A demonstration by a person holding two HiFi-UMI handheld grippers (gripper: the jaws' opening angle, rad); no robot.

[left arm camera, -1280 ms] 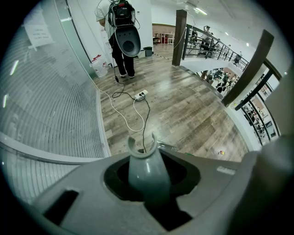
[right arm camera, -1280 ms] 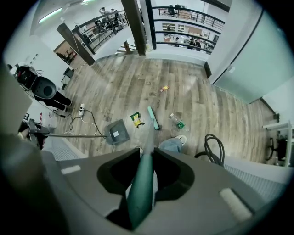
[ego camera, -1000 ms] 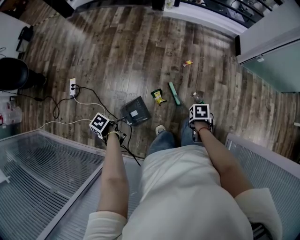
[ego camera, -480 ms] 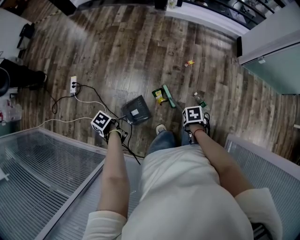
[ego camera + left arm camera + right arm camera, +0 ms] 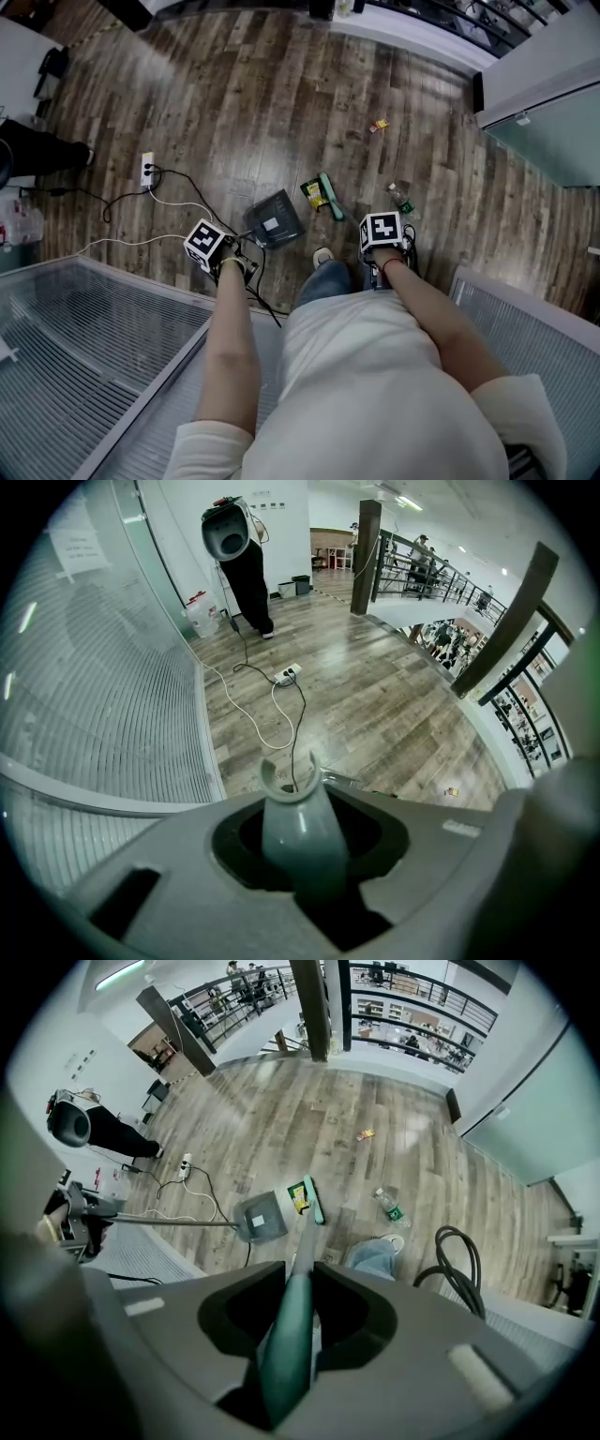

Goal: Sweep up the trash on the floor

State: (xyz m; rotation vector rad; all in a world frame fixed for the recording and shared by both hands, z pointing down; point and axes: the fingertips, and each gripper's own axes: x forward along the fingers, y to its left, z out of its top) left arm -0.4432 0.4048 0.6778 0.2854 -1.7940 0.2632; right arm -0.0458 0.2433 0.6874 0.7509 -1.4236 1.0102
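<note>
My left gripper (image 5: pixel 212 249) is shut on the grey handle (image 5: pixel 292 825) of a dark grey dustpan (image 5: pixel 273 222) that rests on the wooden floor. My right gripper (image 5: pixel 382 234) is shut on the green broom handle (image 5: pixel 289 1340). The green broom head (image 5: pixel 327 197) lies against a yellow-green wrapper (image 5: pixel 314 193), just right of the dustpan (image 5: pixel 260 1218). In the right gripper view the broom head (image 5: pixel 314 1201) touches that wrapper (image 5: pixel 297 1194). A plastic bottle (image 5: pixel 400 197) lies right of the broom. Farther off is a small yellow-red wrapper (image 5: pixel 379 125).
A power strip (image 5: pixel 145 171) with black and white cables (image 5: pixel 178 202) lies left of the dustpan. Ribbed glass panels (image 5: pixel 84 347) flank me on both sides. A person in black (image 5: pixel 246 560) stands far off. My own shoe (image 5: pixel 322 257) is near the broom. A white wall (image 5: pixel 534 66) stands at the right.
My right gripper moved left, and the broom head swung left across the floor until it reached the yellow-green wrapper. The left gripper and dustpan stayed nearly still.
</note>
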